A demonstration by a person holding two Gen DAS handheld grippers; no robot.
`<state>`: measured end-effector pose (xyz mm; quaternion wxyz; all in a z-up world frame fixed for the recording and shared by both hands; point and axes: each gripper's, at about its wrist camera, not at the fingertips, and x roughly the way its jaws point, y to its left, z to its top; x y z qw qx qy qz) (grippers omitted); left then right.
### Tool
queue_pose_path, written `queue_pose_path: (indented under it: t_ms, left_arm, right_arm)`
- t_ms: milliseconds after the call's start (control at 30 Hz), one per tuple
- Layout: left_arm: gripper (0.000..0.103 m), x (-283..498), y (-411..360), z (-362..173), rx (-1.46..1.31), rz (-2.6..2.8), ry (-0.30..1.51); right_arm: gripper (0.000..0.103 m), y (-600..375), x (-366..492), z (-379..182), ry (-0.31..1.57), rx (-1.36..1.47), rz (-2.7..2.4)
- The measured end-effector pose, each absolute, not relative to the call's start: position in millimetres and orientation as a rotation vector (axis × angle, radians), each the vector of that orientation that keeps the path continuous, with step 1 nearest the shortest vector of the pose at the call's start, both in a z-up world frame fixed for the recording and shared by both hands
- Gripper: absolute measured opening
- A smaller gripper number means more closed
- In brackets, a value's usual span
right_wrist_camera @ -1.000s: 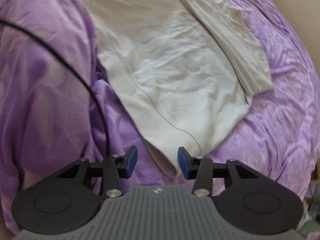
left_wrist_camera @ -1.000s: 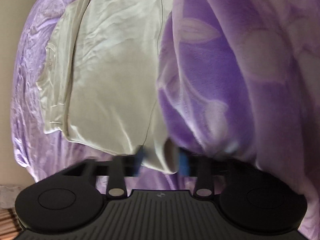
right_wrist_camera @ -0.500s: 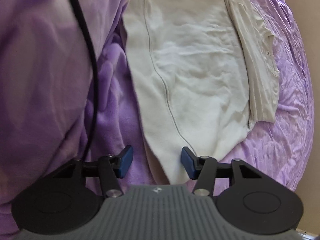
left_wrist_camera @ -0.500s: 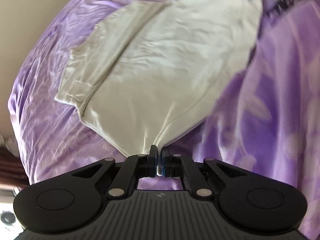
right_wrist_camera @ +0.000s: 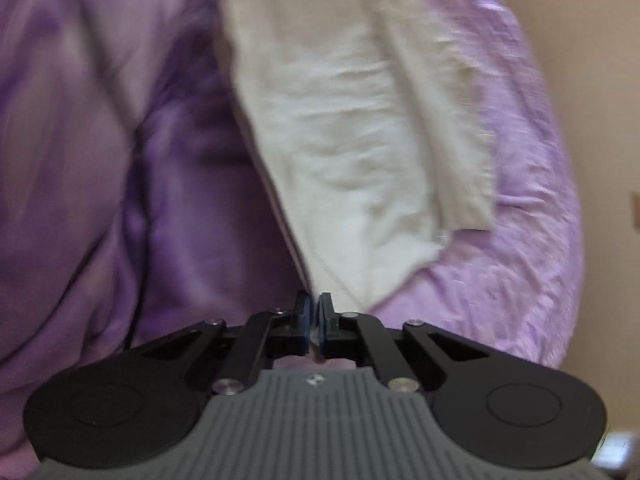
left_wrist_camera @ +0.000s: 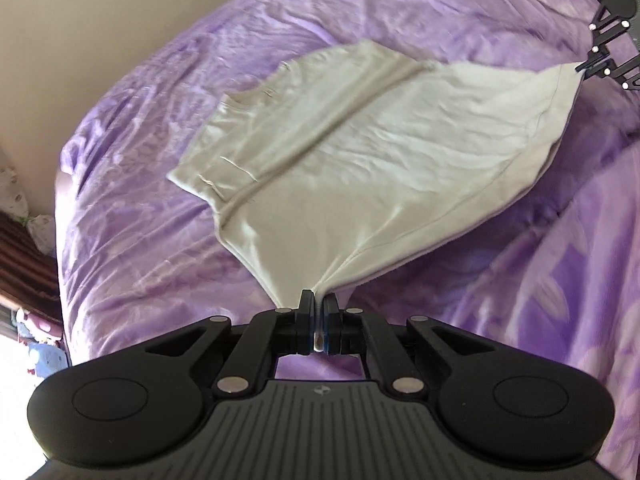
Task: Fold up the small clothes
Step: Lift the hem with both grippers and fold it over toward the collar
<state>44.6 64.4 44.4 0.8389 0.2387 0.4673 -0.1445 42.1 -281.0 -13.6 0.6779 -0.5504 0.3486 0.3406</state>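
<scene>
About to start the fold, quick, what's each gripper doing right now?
Left gripper: shut on a corner of the white shirt.
Right gripper: shut on the shirt's other corner.

A bed covered with a crumpled purple sheet [left_wrist_camera: 168,216] filled most of both views. A plush purple blanket with pale leaf shapes [left_wrist_camera: 568,280] lay bunched along one side of it. Behind the bed rose a plain beige wall [left_wrist_camera: 80,32]. At the far left edge of the left view stood dark striped furniture [left_wrist_camera: 24,264], with bright daylight below it.
</scene>
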Motion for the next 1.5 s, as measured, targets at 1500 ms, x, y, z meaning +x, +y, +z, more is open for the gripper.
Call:
queue_pose_path:
  t_ms: [1500]
  left_arm:
    - [0.003, 258, 78, 85, 0.524, 0.051, 0.673]
  right_arm:
    - [0.0, -253, 273, 76, 0.499, -0.764, 0.394]
